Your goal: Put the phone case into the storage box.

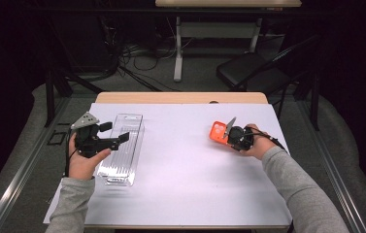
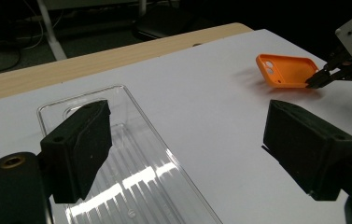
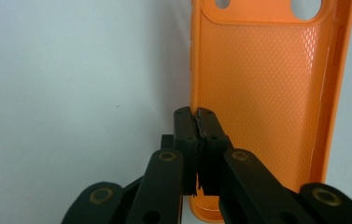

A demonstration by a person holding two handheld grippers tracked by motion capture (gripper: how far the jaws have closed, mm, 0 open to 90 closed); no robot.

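Desk [image 1: 185, 194] covered with white sheet, wood edge showing at far side.

Left hand-held gripper [image 1: 115, 134] at left of desk, held in left hand [image 1: 84, 162], jaws spread wide apart, nothing between them. It sits over the clear plastic tray [image 1: 128, 165], which lies lengthwise near-to-far on the left part of the desk. In the left gripper view the tray [image 2: 164, 186] runs under the left jaw, ribbed bottom, glare on it; whether the jaws touch the tray can't be told.

Orange phone case [image 1: 218, 131] lies at right of desk, toward the far side, open side up, camera cutouts at its far end. Well apart from the tray.

Right hand-held gripper [image 1: 229, 137] held in right hand [image 1: 256, 145], just right of the case, pointing left at it. Right gripper view: jaws pressed together, pinching the left side wall of the case [image 3: 267, 93] near its lower end, one jaw inside the case, one outside. Left gripper view shows the same case [image 2: 288, 70] at far right with the right gripper's tips [image 2: 317, 80] at its near right corner.

Grey sleeves on both forearms. Beyond the desk: dark floor, cables, black chair [image 1: 253, 73], legs of another table [image 1: 178, 48].
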